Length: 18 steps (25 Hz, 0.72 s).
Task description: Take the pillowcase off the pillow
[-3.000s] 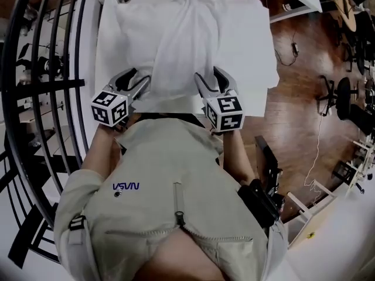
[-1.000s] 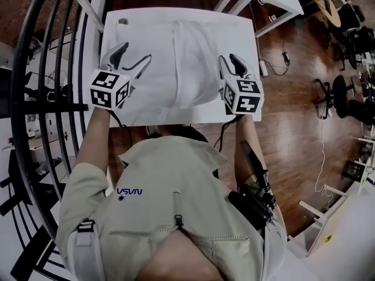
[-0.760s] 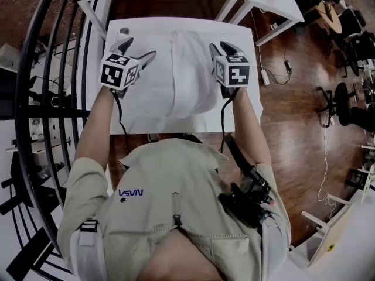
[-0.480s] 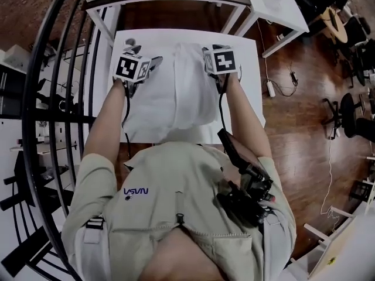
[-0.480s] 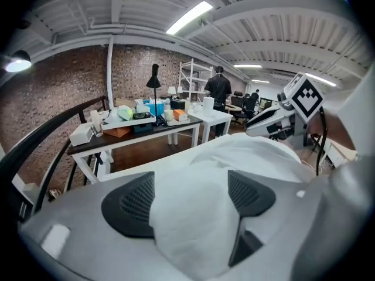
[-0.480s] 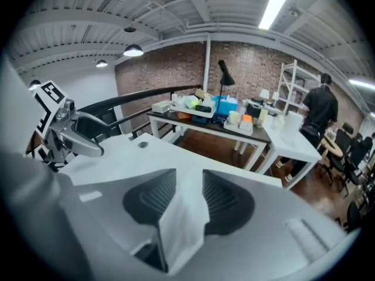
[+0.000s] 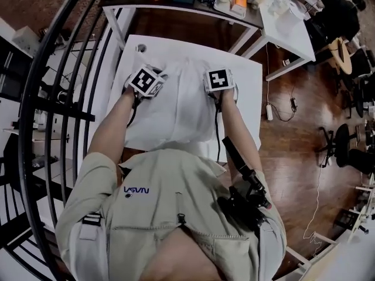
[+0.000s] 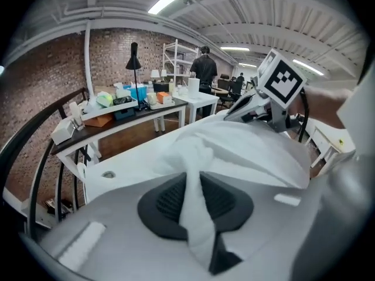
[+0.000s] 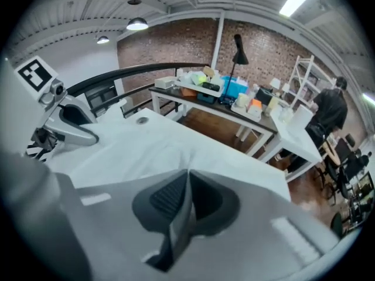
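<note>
So the pillowcase (image 7: 176, 107) lies on the table (image 7: 249, 98): soft, light, floppy, best grabbed by its far corners. The left gripper (image 8: 190, 198) is closing on a bunched far-left fold, and the right gripper (image 9: 187, 201) looks pinched together on a thin far-right fold.

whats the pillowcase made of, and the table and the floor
Pillowcase: thin white woven cloth, probably cotton or a blend, matte; it bunches and creases softly.
Table: smooth white top with a faint sheen, likely laminate or painted board.
Floor: brown wood planks or wood-look laminate; plank lines show, and bright reflections point to a glossy finish.
</note>
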### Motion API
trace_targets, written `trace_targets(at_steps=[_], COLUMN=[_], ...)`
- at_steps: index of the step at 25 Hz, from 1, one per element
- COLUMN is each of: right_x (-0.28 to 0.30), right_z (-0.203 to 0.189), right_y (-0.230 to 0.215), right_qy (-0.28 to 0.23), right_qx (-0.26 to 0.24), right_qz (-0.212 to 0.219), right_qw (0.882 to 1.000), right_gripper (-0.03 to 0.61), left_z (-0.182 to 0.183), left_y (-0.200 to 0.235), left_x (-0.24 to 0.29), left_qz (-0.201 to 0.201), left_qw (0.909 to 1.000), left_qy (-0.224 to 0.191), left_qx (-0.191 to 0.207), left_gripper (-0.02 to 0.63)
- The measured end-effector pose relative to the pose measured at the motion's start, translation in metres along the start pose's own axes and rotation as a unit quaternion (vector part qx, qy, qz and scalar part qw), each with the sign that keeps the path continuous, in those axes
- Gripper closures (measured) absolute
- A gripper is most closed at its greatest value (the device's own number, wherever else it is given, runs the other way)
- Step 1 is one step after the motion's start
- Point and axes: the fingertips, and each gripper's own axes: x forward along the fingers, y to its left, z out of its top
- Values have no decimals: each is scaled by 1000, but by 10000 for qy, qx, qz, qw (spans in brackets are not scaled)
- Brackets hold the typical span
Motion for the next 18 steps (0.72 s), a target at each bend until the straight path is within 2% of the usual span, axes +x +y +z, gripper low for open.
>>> trace_targets(at_steps=[2, 5, 8, 11, 14, 16, 18], right_x=[-11, -26, -47, -70, -77, -63, -45], right_z=[-1, -6, -18, -36, -54, -59, -57], right_y=[-12, -38, -78, -111, -129, -129, -119], right_qy=[-130, -521, -903, -1150, -1216, -1155, -1168], right_qx=[172, 716, 1395, 1969, 2211, 2119, 1894], right_qz=[-278, -466, -718, -928, -1183, -1261, -1125], right_qw=[9994, 9950, 9835, 9692, 9604, 9622, 9684], right_gripper=[574, 574, 574, 574, 575, 575, 574], left_z=[6, 14, 16, 9, -12, -26, -25], left_y=[2, 3, 5, 13, 27, 38, 44], left_x=[-16, -49, -85, -119, -127, -99, -67], left_qz=[48, 96, 239, 490, 654, 605, 563], left_qw=[9991, 9929, 9820, 9713, 9648, 9662, 9708], left_qy=[-412, -1134, -1761, -2151, -2212, -1976, -1751], left_qx=[-18, -341, -646, -888, -1263, -1539, -1538], left_gripper=[568, 577, 580, 581, 580, 581, 574])
